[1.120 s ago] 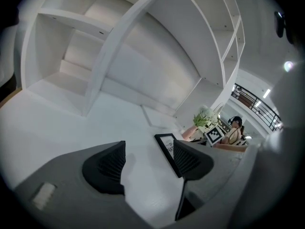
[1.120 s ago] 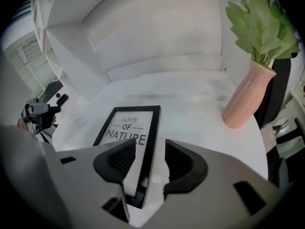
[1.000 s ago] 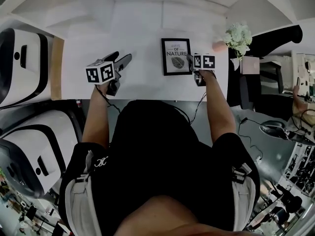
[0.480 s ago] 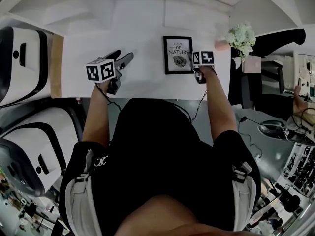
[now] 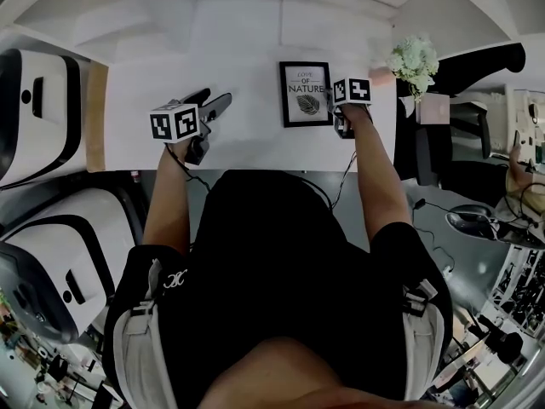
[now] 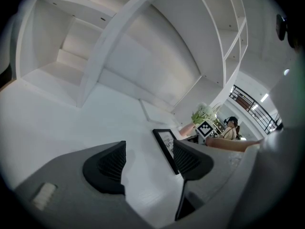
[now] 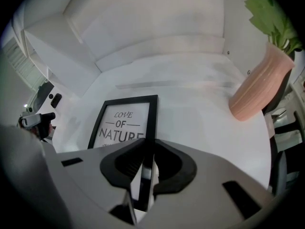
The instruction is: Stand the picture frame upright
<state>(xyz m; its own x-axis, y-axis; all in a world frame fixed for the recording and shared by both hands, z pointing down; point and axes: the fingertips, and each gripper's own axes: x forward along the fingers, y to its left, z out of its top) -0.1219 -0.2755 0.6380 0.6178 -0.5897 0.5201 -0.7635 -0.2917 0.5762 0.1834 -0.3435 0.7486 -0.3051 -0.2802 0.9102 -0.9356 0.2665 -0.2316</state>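
Our right gripper [image 7: 144, 166], whose jaws have just been closing, pinches the right edge of the black picture frame [image 7: 121, 123] on the white table [image 7: 190, 80]; our left gripper [image 6: 147, 163] gapes empty.

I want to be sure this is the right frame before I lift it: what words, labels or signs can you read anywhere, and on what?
"LOVE OF NATURE": on the print in the picture frame, set on three lines.
Lower on that print: a leaf; any text there is too small to read.
Left marker cube and right marker cube: black-and-white square patterns only, no words.
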